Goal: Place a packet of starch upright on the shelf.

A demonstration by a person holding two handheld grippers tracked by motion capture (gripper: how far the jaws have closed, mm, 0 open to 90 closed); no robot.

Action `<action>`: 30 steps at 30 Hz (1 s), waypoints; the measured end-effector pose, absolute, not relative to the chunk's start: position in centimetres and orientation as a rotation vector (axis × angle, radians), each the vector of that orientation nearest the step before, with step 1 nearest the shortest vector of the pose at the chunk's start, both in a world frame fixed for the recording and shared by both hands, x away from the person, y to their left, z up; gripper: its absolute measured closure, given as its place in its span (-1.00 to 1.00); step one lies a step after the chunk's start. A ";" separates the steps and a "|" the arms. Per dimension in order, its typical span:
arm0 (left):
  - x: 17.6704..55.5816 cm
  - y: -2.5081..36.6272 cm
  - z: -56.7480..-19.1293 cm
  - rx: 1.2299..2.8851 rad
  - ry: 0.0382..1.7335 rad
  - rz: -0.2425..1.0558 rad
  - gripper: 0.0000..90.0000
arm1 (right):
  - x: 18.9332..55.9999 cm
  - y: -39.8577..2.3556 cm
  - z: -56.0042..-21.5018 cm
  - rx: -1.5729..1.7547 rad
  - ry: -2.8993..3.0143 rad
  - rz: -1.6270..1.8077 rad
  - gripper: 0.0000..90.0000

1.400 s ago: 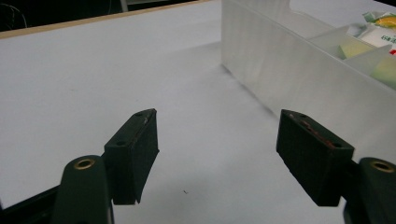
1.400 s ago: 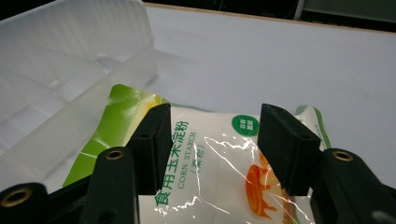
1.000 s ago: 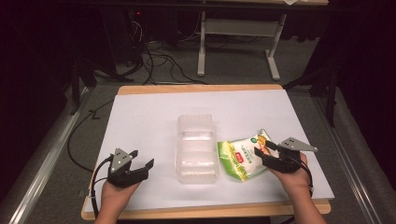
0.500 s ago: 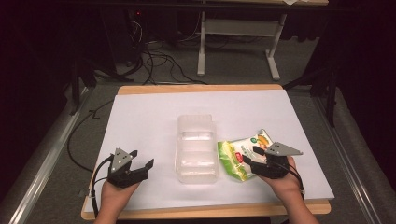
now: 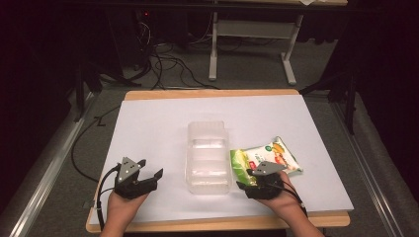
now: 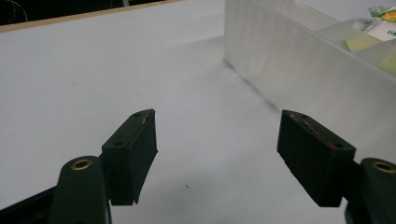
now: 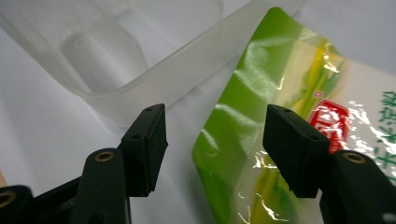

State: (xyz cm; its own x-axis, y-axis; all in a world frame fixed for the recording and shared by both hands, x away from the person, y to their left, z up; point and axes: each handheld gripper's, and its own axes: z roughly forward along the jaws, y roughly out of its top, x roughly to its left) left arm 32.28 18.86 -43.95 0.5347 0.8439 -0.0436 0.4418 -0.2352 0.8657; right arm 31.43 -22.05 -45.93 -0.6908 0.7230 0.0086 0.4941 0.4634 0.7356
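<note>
Nearest me, my right gripper (image 5: 258,183) sits low at the front right of the desk (image 5: 148,123), jaws spread wide and holding nothing. In the right gripper view the green corner of the snack packet (image 7: 299,121) lies flat between them, just under the gap, so I judge I am lining up a pick on that corner, probably to move the packet into the container. My left gripper (image 5: 143,177) waits at the front left, jaws equally wide and empty, with bare white desk between them in the left gripper view.

Just beyond, the clear plastic container (image 5: 207,153) stands mid-desk, lidless and apparently empty, its right wall touching or very nearly touching the packet's edge. The packet lies to its right, angled away toward the far right.

Next, I think I need to lower the right jaws around the packet's thin edge and close without the film slipping out.
</note>
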 end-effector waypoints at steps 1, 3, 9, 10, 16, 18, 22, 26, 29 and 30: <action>32.3 18.9 -44.0 1.864 1.057 0.556 -0.35 | 31.4 -22.0 -45.9 1.036 2.411 1.063 -0.12; 32.3 18.9 -44.0 1.864 1.057 0.555 -0.35 | 31.4 -21.6 -46.3 1.021 2.430 1.036 -0.14; 32.3 18.9 -44.0 1.862 1.060 0.553 -0.35 | 31.5 -21.7 -47.1 1.009 2.439 0.953 0.03; 32.3 18.9 -44.0 1.862 1.061 0.550 -0.35 | 31.4 -21.9 -47.2 0.998 2.435 0.939 0.12; 32.3 18.8 -44.0 1.864 1.061 0.546 -0.35 | 31.4 -21.9 -47.4 0.968 2.406 0.893 0.41; 32.3 18.8 -44.0 1.864 1.063 0.546 -0.35 | 31.5 -22.0 -47.3 0.978 2.414 0.881 0.61; 32.3 18.8 -44.1 1.864 1.063 0.546 -0.35 | 31.7 -22.0 -47.3 0.976 2.455 0.917 0.87; 32.3 18.8 -44.0 1.868 1.062 0.542 -0.35 | 31.6 -21.8 -47.1 0.976 2.475 0.897 0.98; 32.3 18.8 -44.0 1.865 1.062 0.543 -0.35 | 31.6 -22.0 -46.9 0.968 2.475 0.911 0.99; 32.3 18.9 -44.0 1.865 1.062 0.544 -0.34 | 31.5 -22.1 -46.5 0.978 2.457 0.942 0.99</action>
State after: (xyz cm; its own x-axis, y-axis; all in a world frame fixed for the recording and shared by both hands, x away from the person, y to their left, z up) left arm 32.34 18.87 -44.03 0.5355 0.8429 -0.0526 0.4495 -0.2318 0.8627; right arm 31.54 -22.13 -46.48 -0.7085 0.7032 -0.0600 0.4827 0.5449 0.6857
